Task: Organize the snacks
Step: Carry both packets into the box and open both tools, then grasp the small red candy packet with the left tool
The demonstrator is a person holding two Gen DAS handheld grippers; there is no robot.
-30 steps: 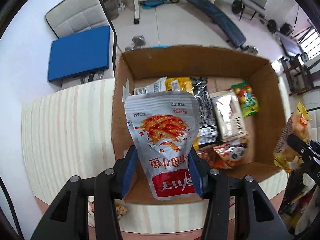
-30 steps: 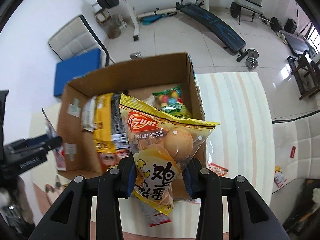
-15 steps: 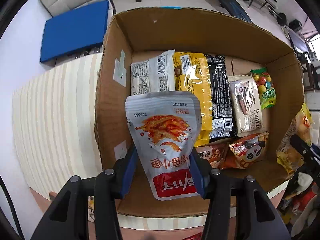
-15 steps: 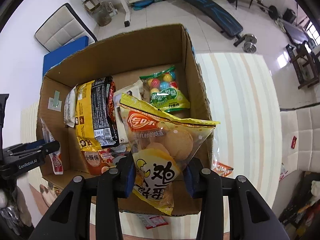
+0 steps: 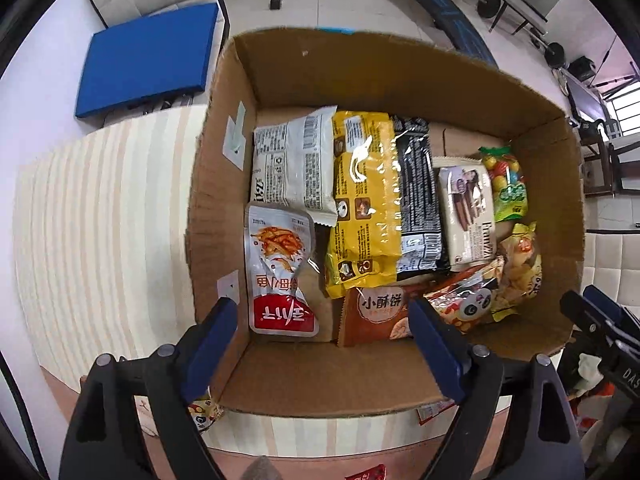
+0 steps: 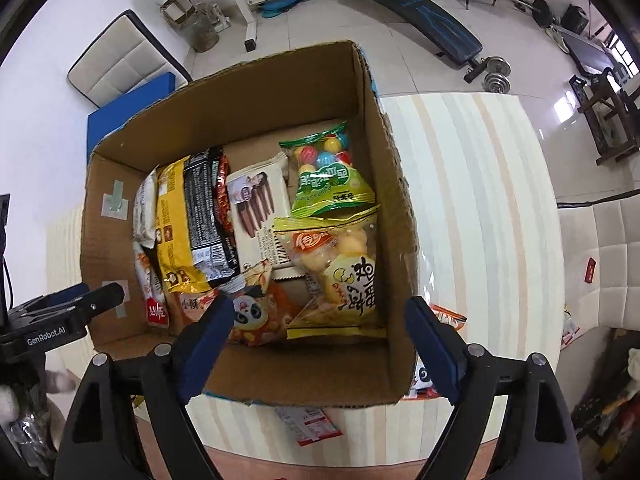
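A cardboard box (image 5: 224,184) (image 6: 396,216) holds several snack packs. My left gripper (image 5: 324,320) is open above the box's near left part. The silver-and-red fish snack pouch (image 5: 278,268) lies free in the box by its left wall. My right gripper (image 6: 316,320) is open above the box's near right part. The yellow egg-biscuit bag (image 6: 340,276) lies free in the box by its right wall; it also shows in the left wrist view (image 5: 520,264). Each gripper shows at the edge of the other's view.
In the box lie a white pack (image 5: 294,168), a yellow pack (image 5: 366,200), a black pack (image 5: 418,200), a wafer pack (image 5: 466,216), a green candy bag (image 6: 328,176) and a panda bag (image 6: 256,316). Loose packets (image 6: 308,426) lie on the striped table (image 6: 480,208).
Both grippers moved forward over the box and opened. The fish pouch and the egg-biscuit bag dropped out of them and now lie in the box.
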